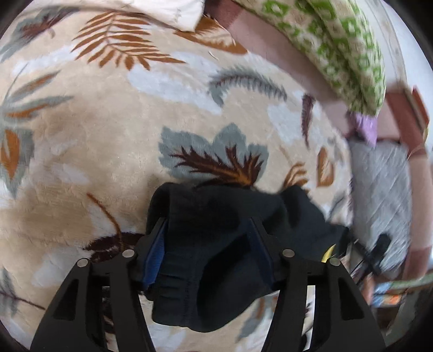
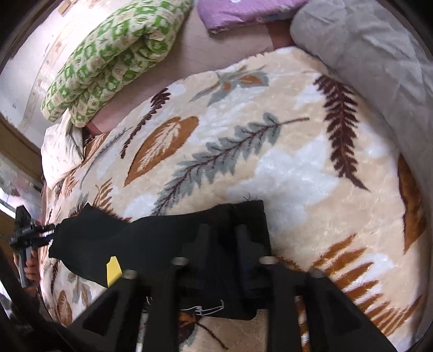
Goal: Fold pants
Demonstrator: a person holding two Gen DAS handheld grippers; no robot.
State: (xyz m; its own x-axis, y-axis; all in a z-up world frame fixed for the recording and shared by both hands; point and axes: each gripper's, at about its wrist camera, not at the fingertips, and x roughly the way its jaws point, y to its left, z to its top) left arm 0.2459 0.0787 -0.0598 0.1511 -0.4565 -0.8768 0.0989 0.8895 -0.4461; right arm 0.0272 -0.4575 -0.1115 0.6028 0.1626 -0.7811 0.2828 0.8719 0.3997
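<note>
Black pants [image 1: 216,205] hang bunched between the fingers of my left gripper [image 1: 207,222], filling the gap between its blue pads; their elastic waistband sags below the jaws, clear of the blanket. In the right wrist view the same pants [image 2: 135,238] stretch as a dark band from my left gripper [image 2: 51,232] at the far left to my right gripper [image 2: 222,230], whose narrow-set fingers pinch a fold near the cloth's right edge. A yellow tag [image 2: 113,270] sticks out of the fabric. Both grippers hold the cloth up over the leaf-patterned blanket [image 2: 270,135].
A green-and-cream folded quilt [image 2: 113,54] lies at the back, with a purple cloth [image 2: 243,10] and a grey quilt [image 2: 365,54] beside it. A white pillow [image 2: 59,151] sits at the blanket's left edge. A person's hand [image 2: 31,270] grips the left tool's handle.
</note>
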